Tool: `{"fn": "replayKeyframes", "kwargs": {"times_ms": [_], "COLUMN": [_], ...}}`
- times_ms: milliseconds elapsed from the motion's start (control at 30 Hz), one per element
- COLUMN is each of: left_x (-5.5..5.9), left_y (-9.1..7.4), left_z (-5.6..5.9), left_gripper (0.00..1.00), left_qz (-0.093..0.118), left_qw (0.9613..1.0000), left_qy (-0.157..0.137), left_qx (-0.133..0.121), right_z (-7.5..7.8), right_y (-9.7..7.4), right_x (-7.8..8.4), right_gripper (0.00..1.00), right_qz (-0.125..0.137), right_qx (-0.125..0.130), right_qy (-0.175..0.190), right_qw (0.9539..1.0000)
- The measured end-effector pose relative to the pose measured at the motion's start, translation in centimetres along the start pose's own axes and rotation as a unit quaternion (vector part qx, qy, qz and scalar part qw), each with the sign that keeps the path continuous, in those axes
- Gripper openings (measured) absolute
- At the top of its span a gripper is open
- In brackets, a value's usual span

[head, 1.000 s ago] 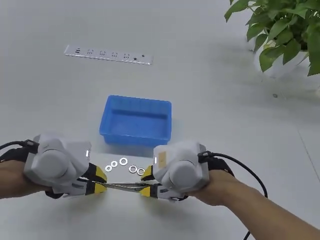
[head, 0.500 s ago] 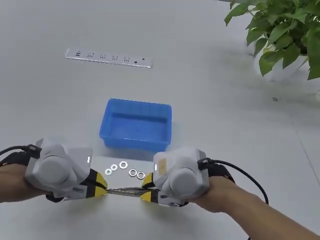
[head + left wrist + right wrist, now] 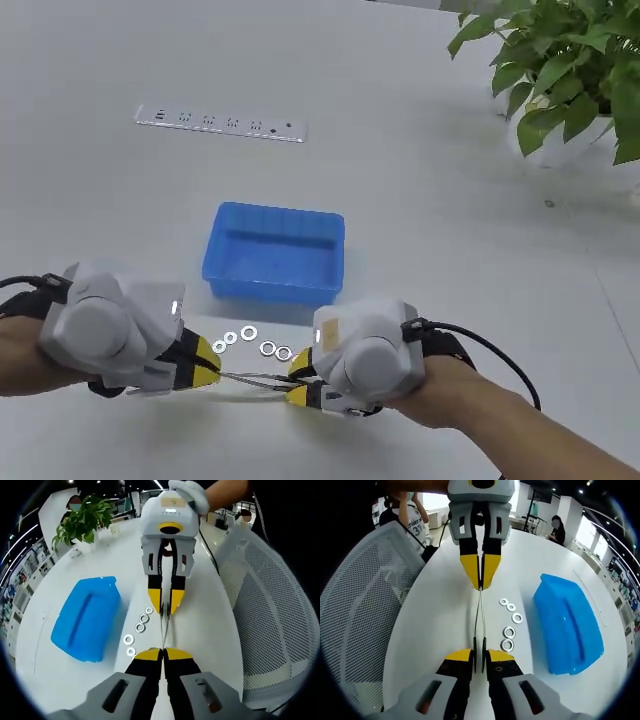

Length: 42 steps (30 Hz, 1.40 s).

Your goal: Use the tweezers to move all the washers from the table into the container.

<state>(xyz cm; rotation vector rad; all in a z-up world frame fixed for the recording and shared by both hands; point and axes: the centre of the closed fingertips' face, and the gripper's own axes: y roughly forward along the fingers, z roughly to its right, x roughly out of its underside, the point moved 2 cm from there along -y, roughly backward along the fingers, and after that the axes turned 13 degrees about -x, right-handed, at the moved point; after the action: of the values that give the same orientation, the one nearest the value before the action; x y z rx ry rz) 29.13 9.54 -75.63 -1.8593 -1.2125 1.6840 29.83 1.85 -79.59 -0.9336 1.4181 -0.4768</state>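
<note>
Tools face off at bench [image 3: 450,260]: left tool [image 3: 207,362] clamped on one end of tweezers [image 3: 250,378], right tool [image 3: 297,380] clamped on other end, tweezers stretched btwn them. Five washers [image 3: 250,340] lie in loose row on bench just beyond tweezers, btwn them & blue container [image 3: 270,285], not touching it. Power strip [image 3: 220,124] & potted plant [image 3: 570,60] sit farther back.

There were five washers [image 3: 249,332], as far as such small rings could be told apart, one pair of tweezers [image 3: 250,378] and one blue container [image 3: 270,285]. Two grippers showed: the left gripper [image 3: 208,362] and the right gripper [image 3: 296,380]. One power strip [image 3: 220,124] lay at eleven o'clock from the container, one potted plant [image 3: 570,60] at two o'clock
</note>
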Motion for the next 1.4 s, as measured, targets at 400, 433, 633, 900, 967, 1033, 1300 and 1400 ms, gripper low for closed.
{"fn": "replayKeyframes", "kwargs": {"times_ms": [400, 433, 633, 900, 967, 1033, 1300, 1400], "left_x": [-3.7, -4.2, -5.8, -7.9, -8.3, -8.7, -9.9, -10.4], "left_y": [-1.0, -1.1, -1.2, -0.9, -0.8, -0.6, 0.0, 0.2], "left_z": [-0.3, -0.2, -0.1, 0.2, 0.3, 0.4, 0.5, 0.6], "left_gripper": [0.06, 0.06, 0.06, 0.06, 0.06, 0.06, 0.06, 0.06], "left_qz": [0.030, 0.034, 0.054, 0.072, 0.076, 0.079, 0.088, 0.096], "left_qw": [0.9994, 0.9992, 0.9984, 0.9968, 0.9964, 0.9960, 0.9949, 0.9940], "left_qy": [0.018, 0.019, 0.019, 0.029, 0.030, 0.033, 0.041, 0.043], "left_qx": [0.006, 0.006, 0.008, 0.017, 0.021, 0.023, 0.028, 0.032], "right_z": [-0.1, -0.1, -0.3, -0.4, -0.5, -0.5, -0.5, -0.6], "right_y": [-0.6, -0.7, -1.1, -1.5, -1.6, -1.7, -1.8, -2.0], "right_x": [0.0, 0.0, 0.1, 0.2, 0.2, 0.1, 0.1, 0.3], "right_gripper": [0.12, 0.12, 0.12, 0.12, 0.12, 0.13, 0.12, 0.12], "right_qz": [0.008, 0.008, 0.012, 0.017, 0.021, 0.024, 0.031, 0.035], "right_qx": [0.008, 0.008, 0.011, 0.015, 0.016, 0.018, 0.020, 0.022], "right_qy": [0.008, 0.008, 0.011, 0.014, 0.015, 0.015, 0.017, 0.020], "right_qw": [0.9999, 0.9999, 0.9998, 0.9996, 0.9995, 0.9994, 0.9992, 0.9990]}}
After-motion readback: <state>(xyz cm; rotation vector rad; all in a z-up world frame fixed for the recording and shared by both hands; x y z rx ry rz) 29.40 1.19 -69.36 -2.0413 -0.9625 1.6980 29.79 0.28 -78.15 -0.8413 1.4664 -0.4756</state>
